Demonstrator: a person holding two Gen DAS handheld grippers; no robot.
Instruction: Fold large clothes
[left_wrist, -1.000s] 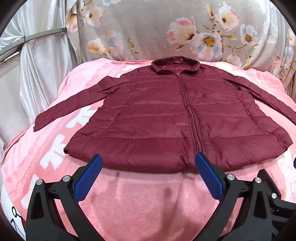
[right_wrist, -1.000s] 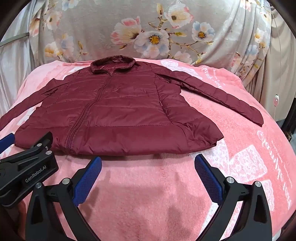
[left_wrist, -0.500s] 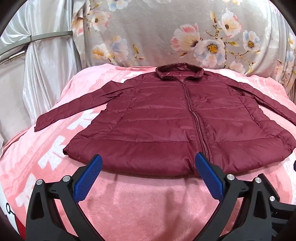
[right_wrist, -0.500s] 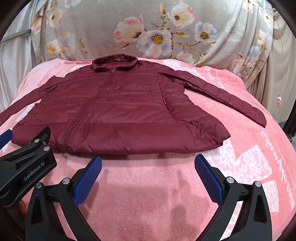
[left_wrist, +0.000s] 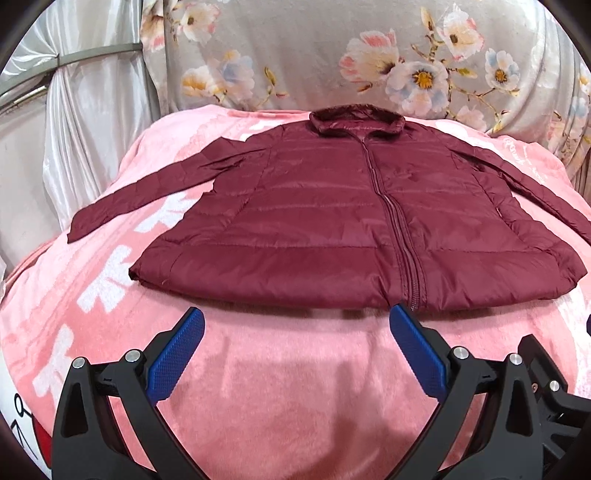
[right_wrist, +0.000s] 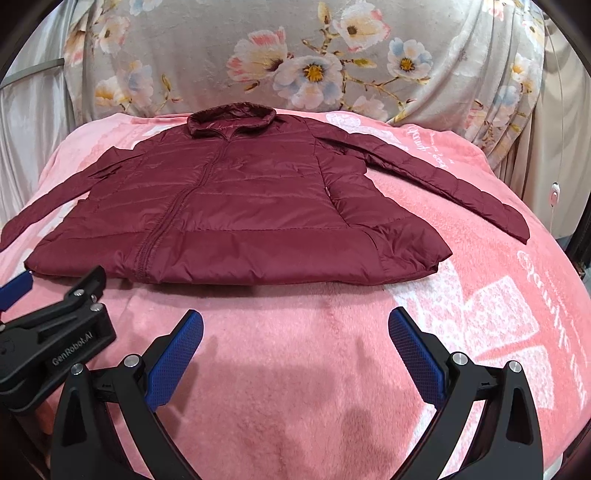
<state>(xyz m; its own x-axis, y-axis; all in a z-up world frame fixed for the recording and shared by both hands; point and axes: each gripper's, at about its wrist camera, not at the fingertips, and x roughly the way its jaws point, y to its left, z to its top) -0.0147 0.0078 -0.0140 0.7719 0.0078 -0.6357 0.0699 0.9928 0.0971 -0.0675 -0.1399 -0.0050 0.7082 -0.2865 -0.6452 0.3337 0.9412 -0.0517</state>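
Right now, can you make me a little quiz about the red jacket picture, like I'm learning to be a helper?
1. True or false: the jacket is zipped shut and lies flat with both sleeves spread out.
2. What colour is the blanket under it? A green, B pink, C blue.
3. Fill in: the left gripper and right gripper are both ____ and hold nothing.

Key: 1 true; 2 B; 3 open.
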